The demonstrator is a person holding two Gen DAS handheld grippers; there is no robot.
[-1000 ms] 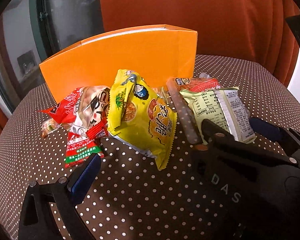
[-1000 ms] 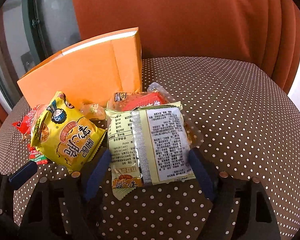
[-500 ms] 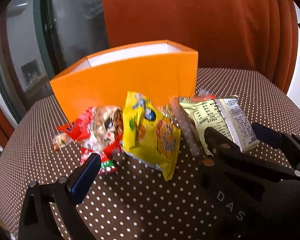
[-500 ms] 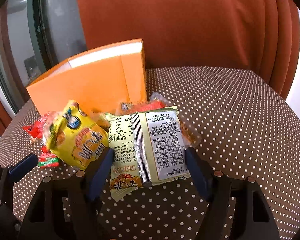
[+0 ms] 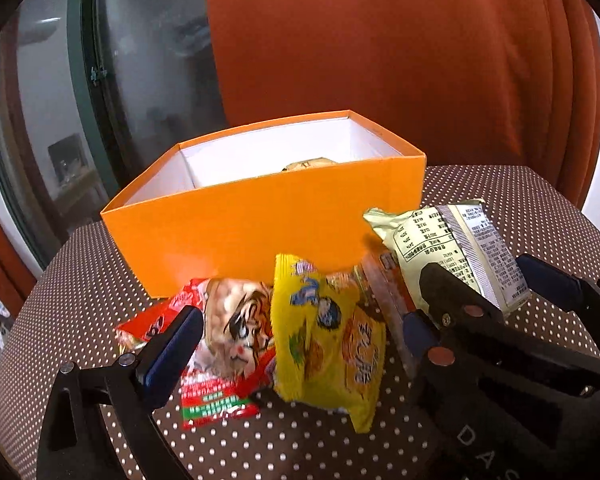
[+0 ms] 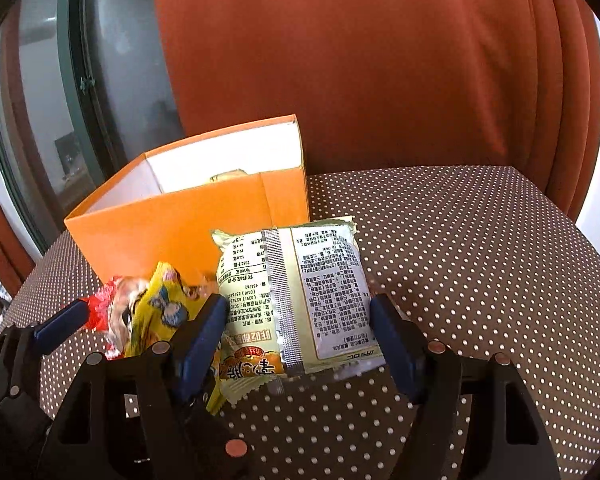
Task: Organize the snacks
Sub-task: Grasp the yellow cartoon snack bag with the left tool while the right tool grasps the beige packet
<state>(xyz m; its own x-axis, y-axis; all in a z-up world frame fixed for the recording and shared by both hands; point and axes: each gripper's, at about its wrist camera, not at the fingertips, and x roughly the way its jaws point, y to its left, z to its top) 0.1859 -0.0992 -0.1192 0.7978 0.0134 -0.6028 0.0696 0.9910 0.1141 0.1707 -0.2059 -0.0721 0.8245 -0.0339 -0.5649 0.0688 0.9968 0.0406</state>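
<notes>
1. The right gripper (image 6: 298,334) clamps the pale green snack packet (image 6: 300,292) between both fingers, off the polka-dot counter (image 6: 480,260).
2. The left gripper (image 5: 296,344) stands open around the yellow packet (image 5: 328,344) and red packet (image 5: 220,320), gripping neither.
3. The orange box (image 6: 172,228) sits at eleven o'clock beyond the held packet, whose long axis points away; the right hand is nearer for dropping.

I take the box (image 5: 268,216) as my landmark: it stands on the table (image 6: 480,264), with one packet (image 5: 308,165) inside. Before it lie the cartoon-face packet (image 5: 228,332) at left and the noodle-snack packet (image 5: 332,336) beside it; the label-side packet (image 6: 300,296) sits before its right corner.
</notes>
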